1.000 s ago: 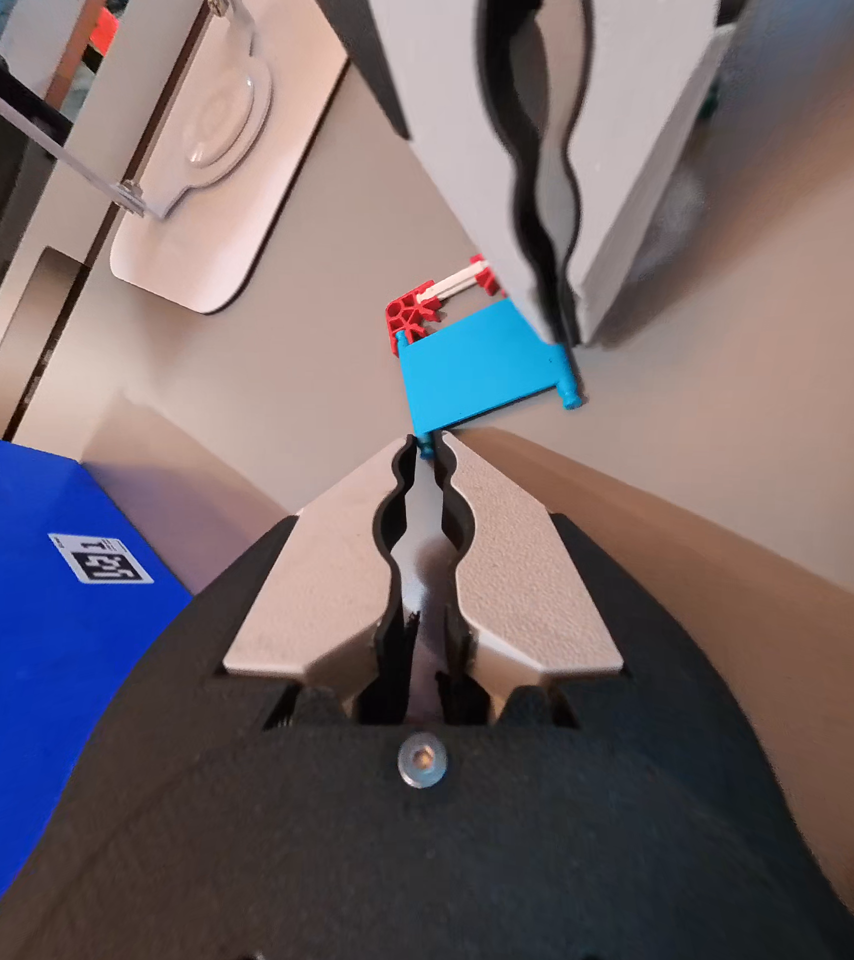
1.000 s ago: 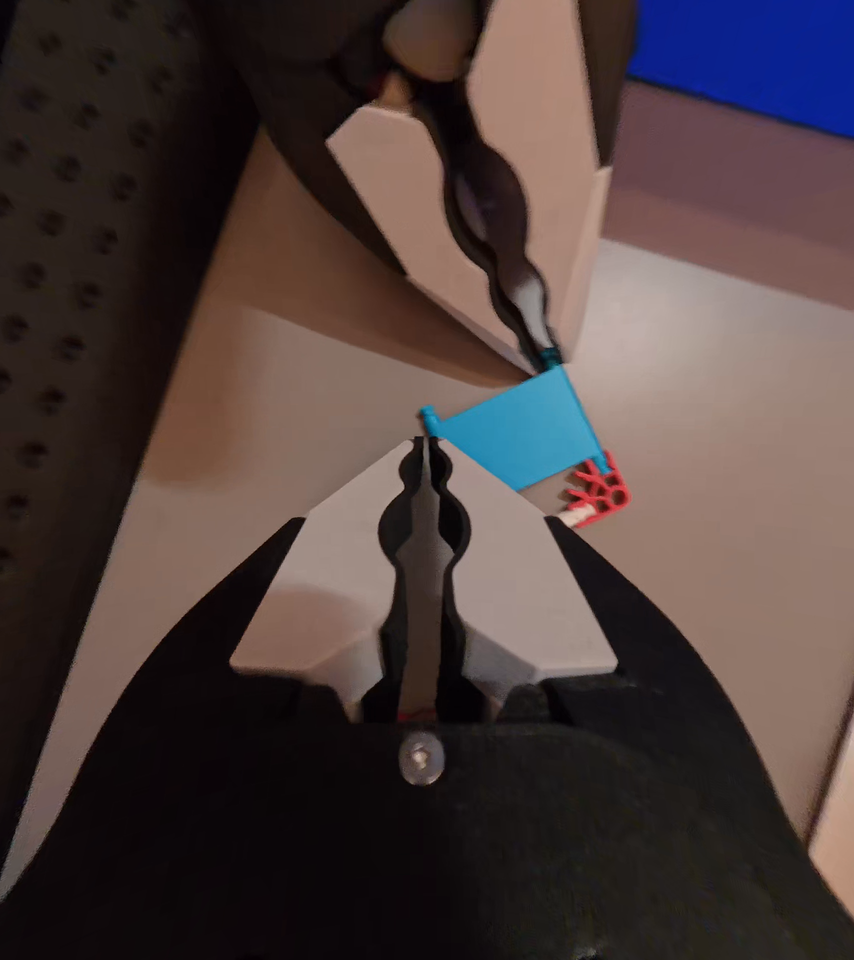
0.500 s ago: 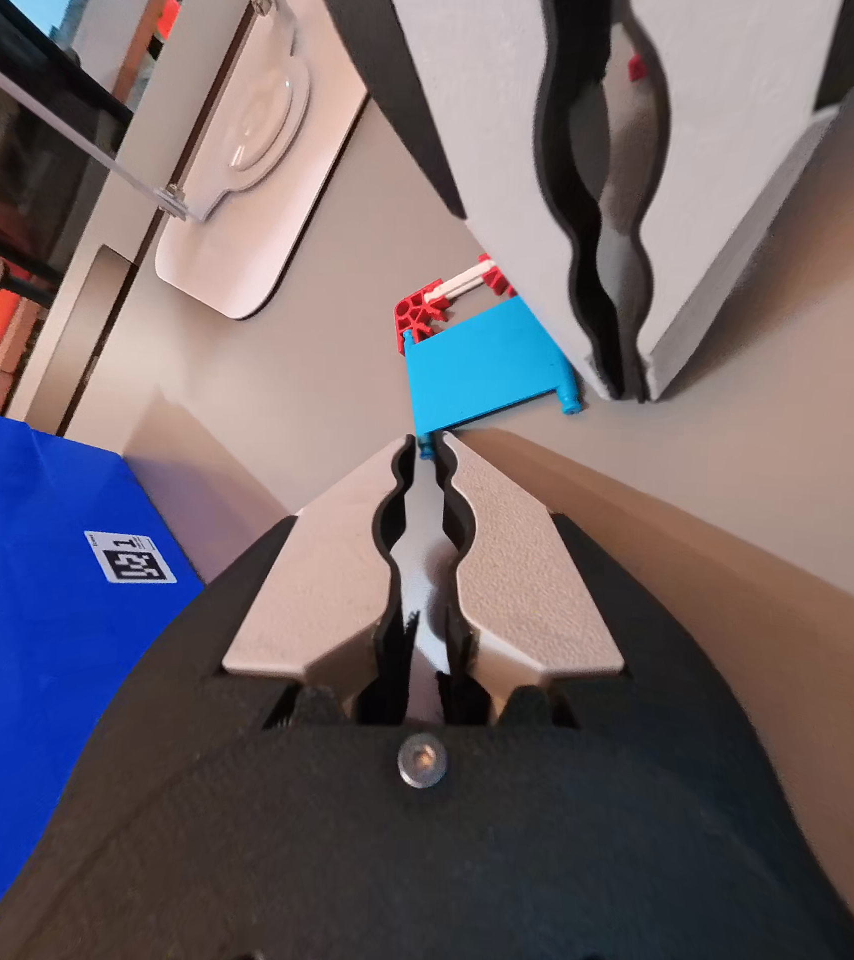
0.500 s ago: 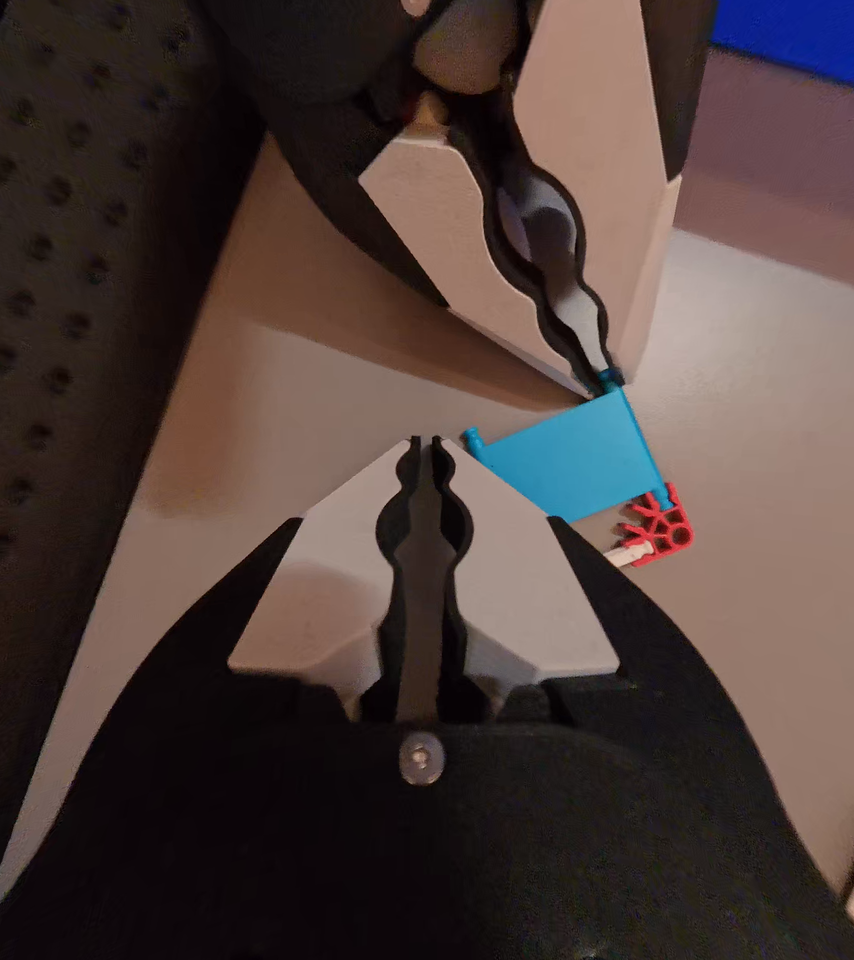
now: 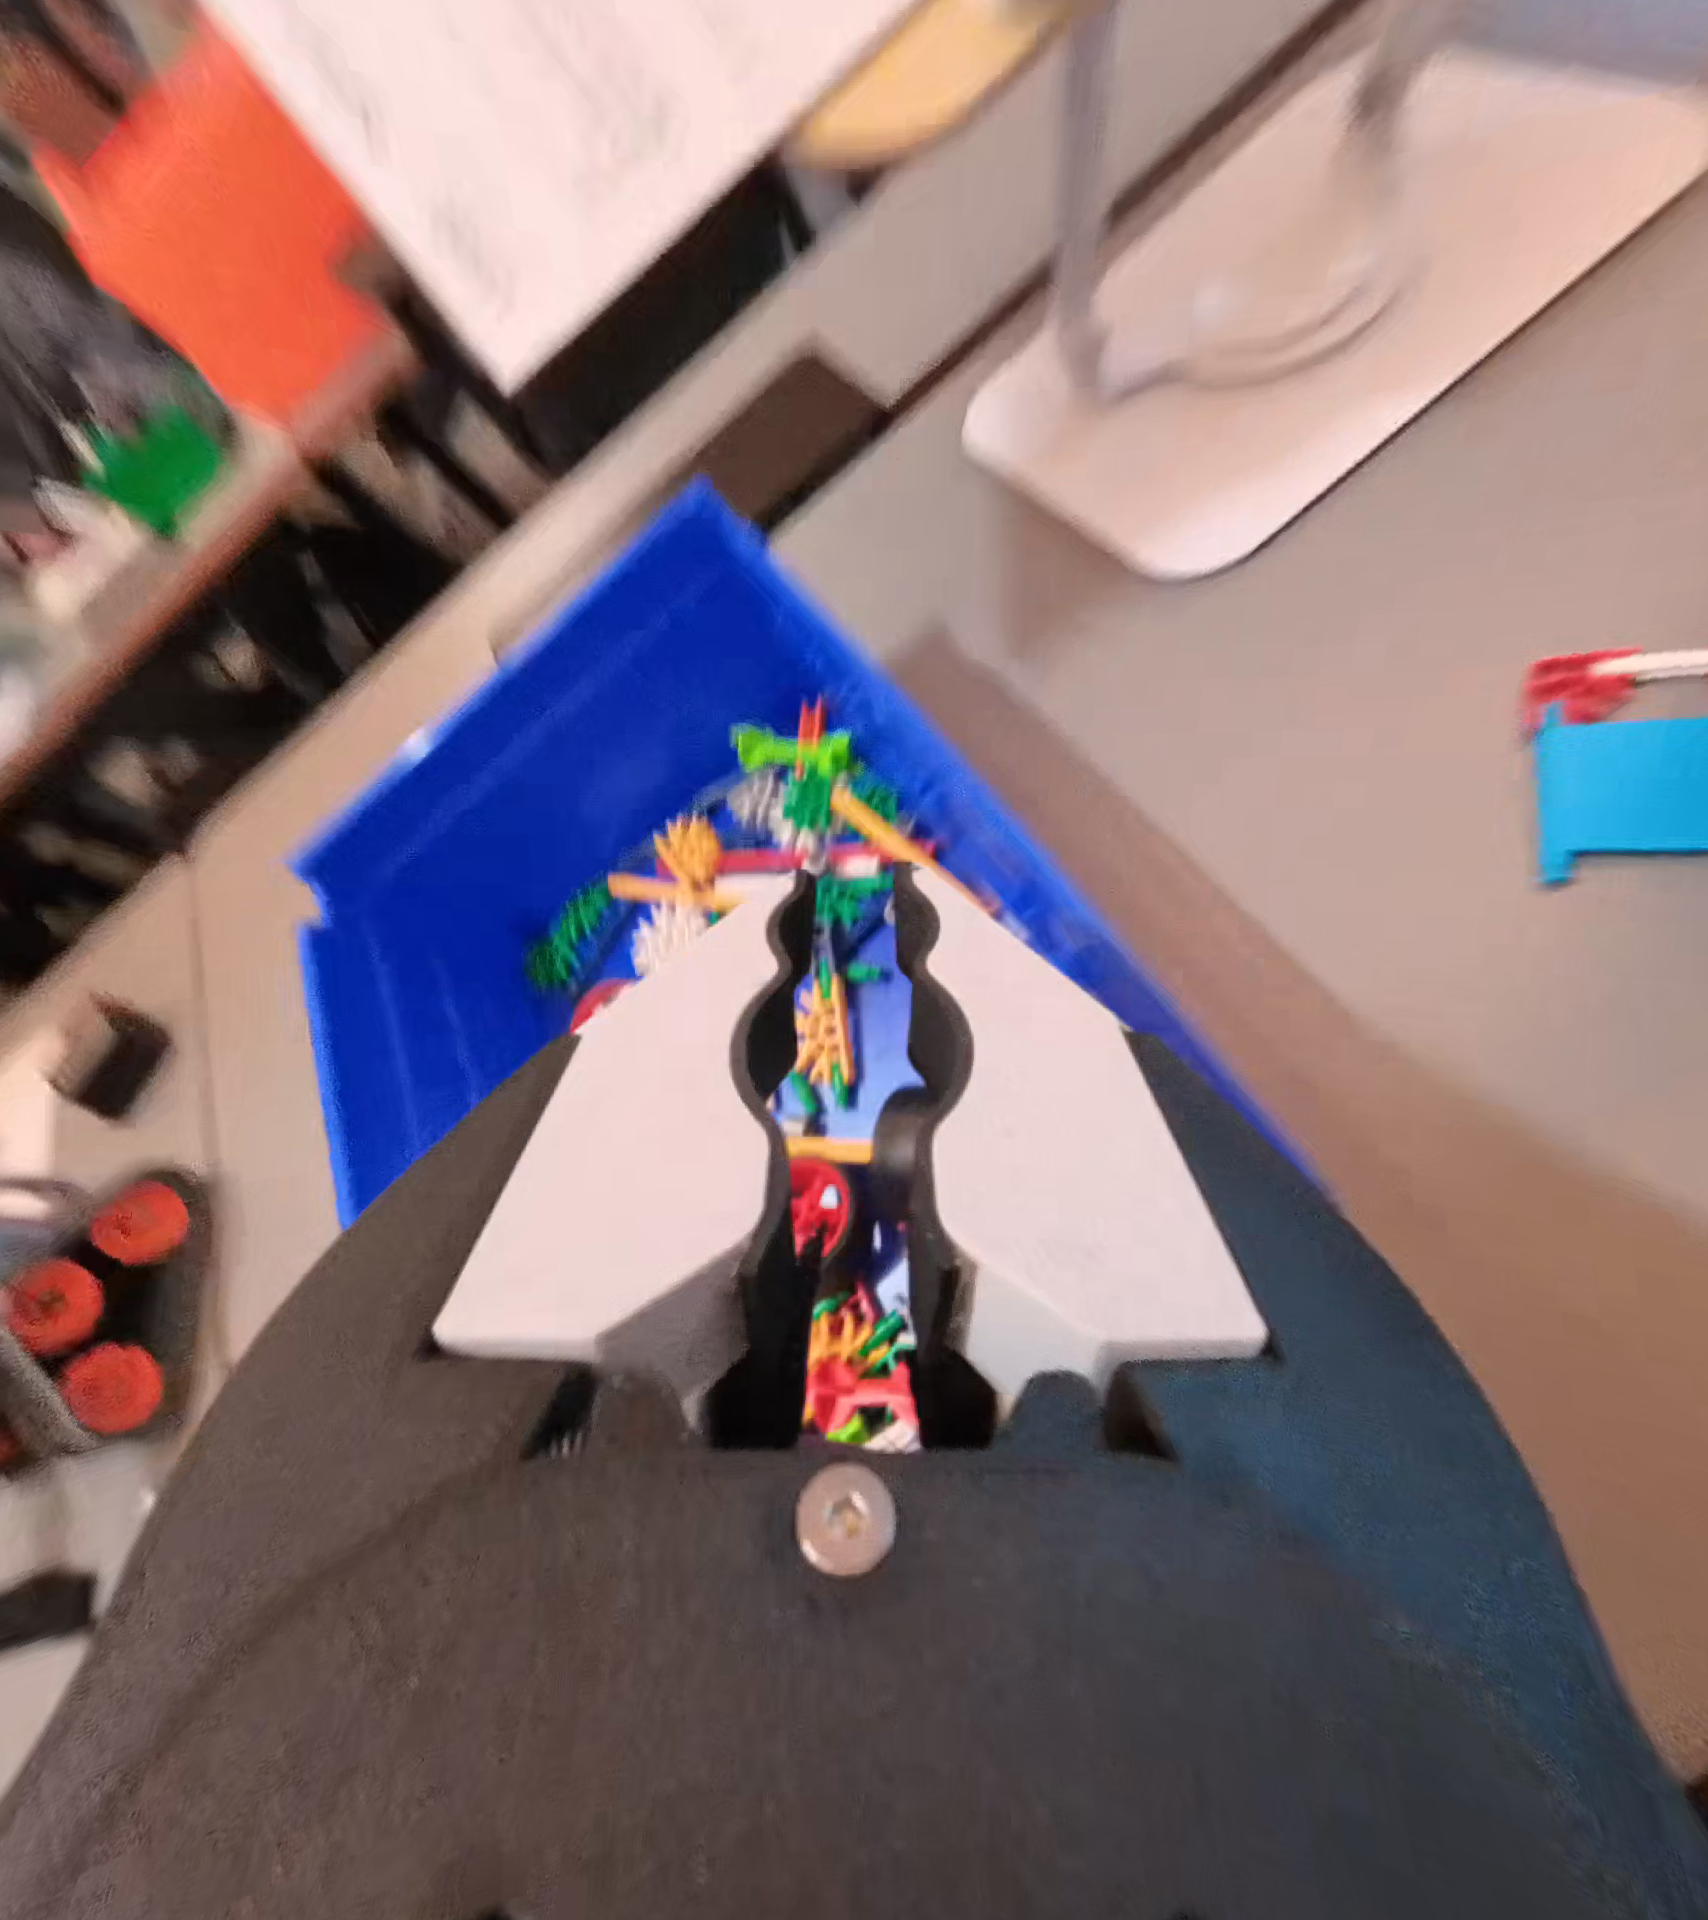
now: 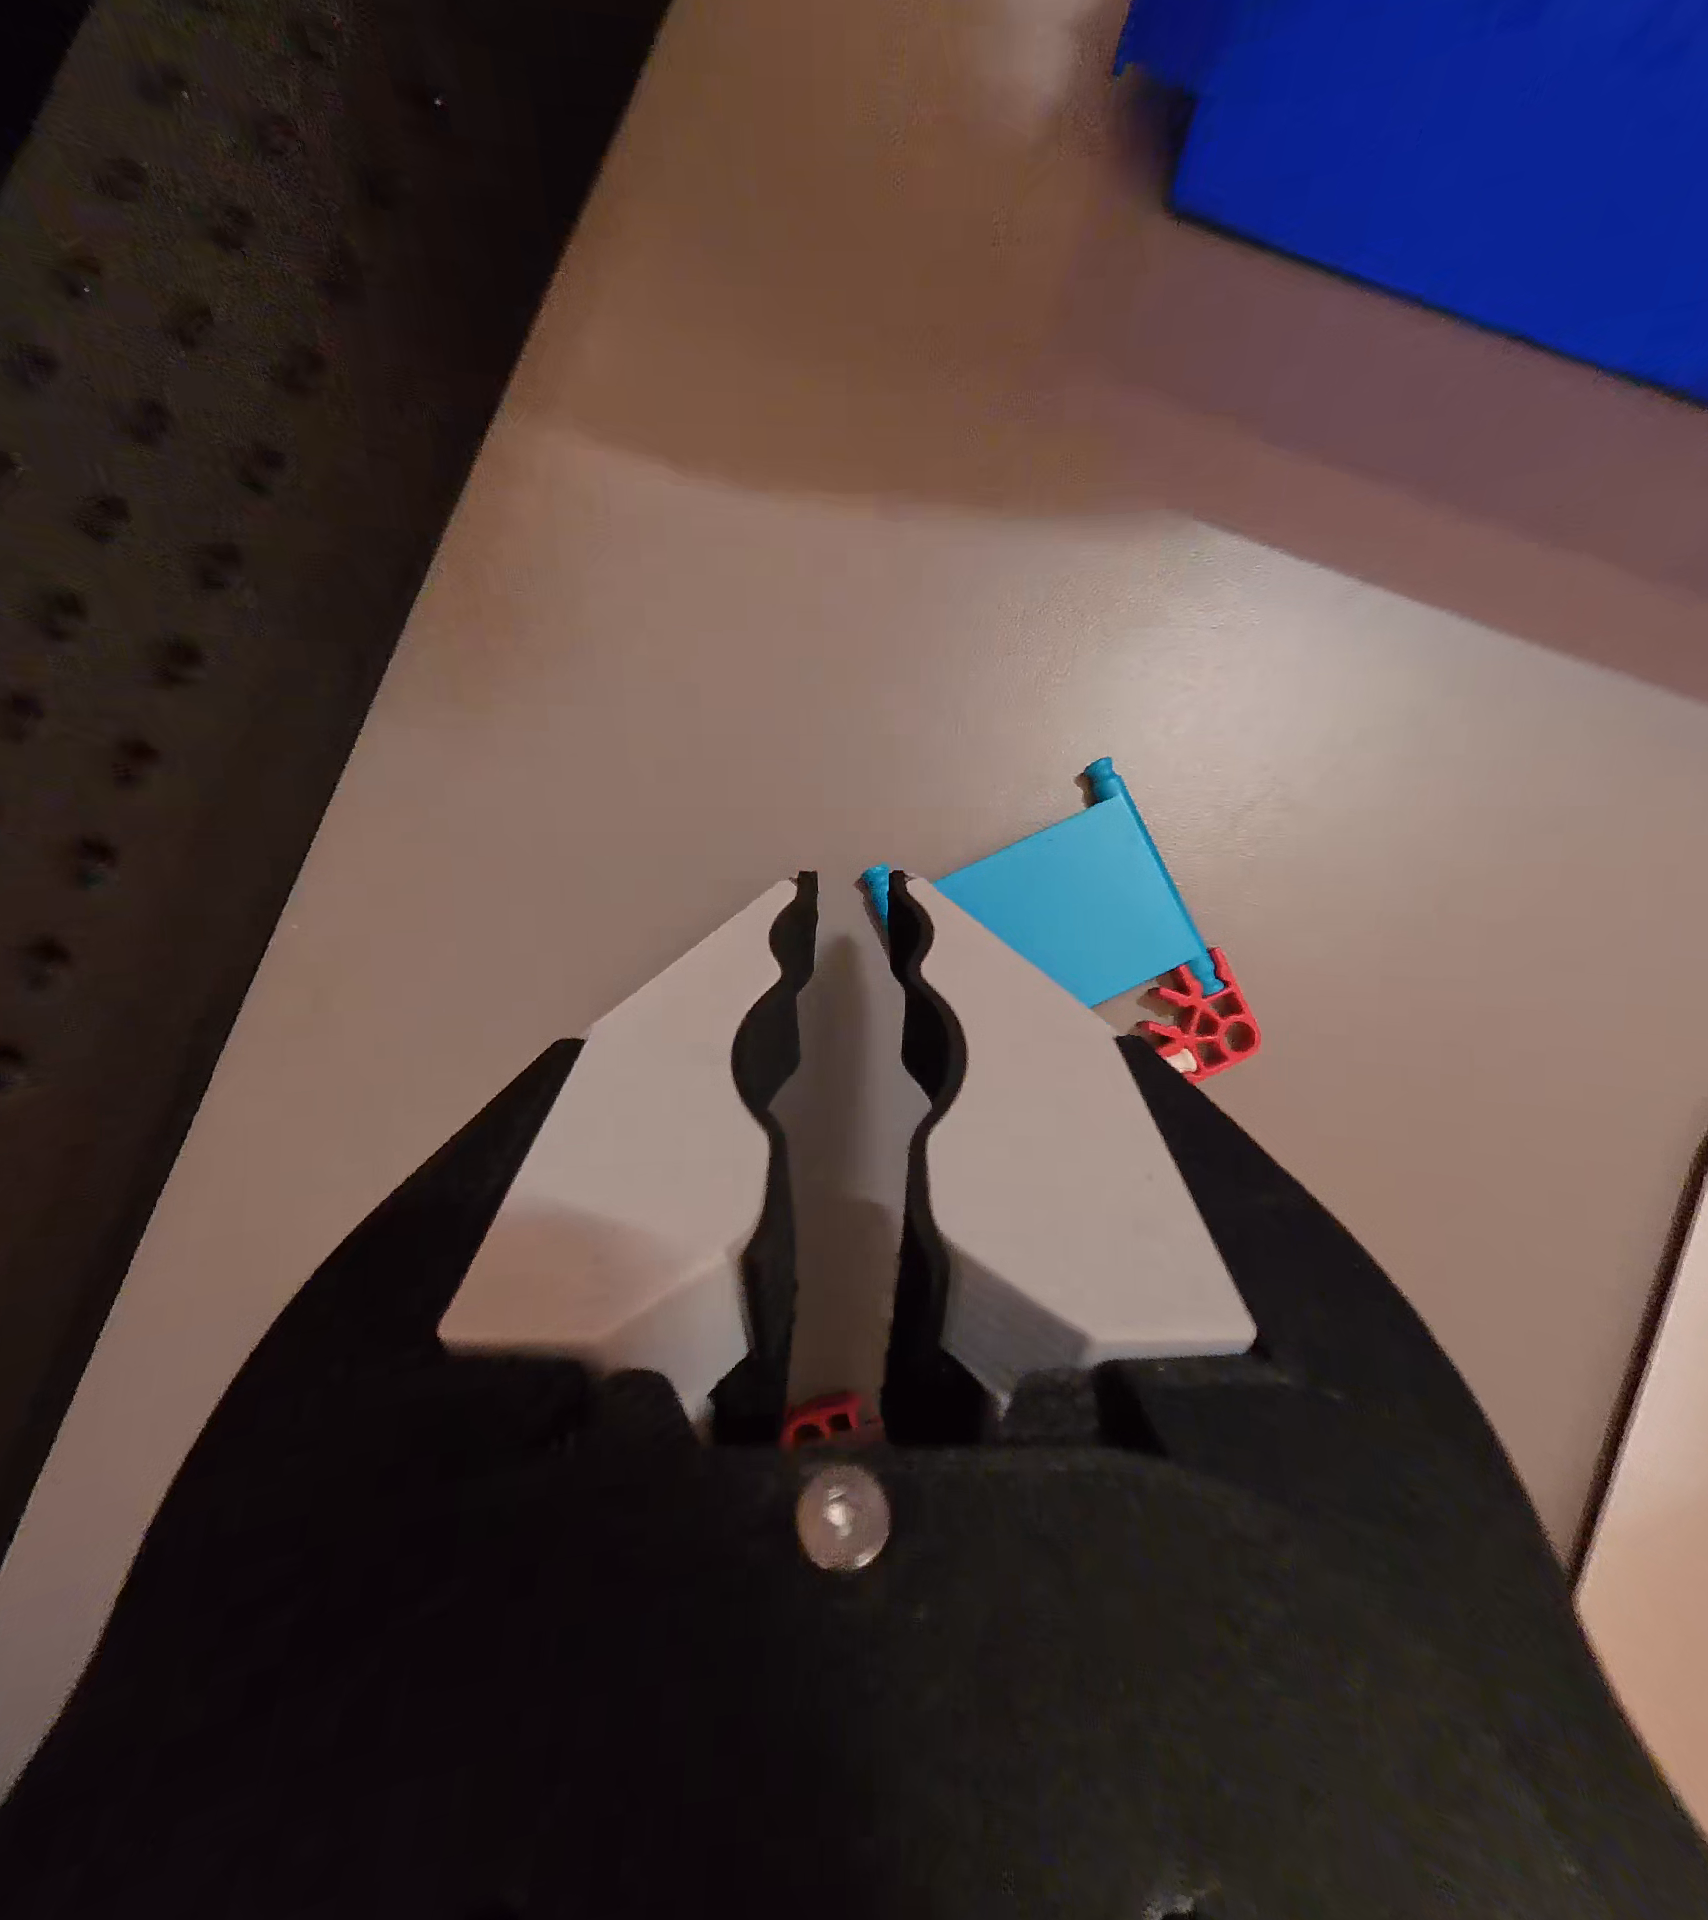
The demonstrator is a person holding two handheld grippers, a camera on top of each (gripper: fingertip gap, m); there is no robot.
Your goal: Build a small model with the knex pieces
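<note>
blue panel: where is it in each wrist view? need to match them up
Left wrist view: blue panel at the right edge, flat on the table, cut off by the frame, red connectors above it.
Right wrist view: blue panel near centre, partly behind the right gripper.
Shared landmark: the blue bin.

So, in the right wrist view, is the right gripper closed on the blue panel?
No, the right gripper is open and empty, and the blue panel lies flat on the table beside its tip.

Both grippers (image 5: 852, 883) (image 6: 848, 883) slightly parted, empty
</note>
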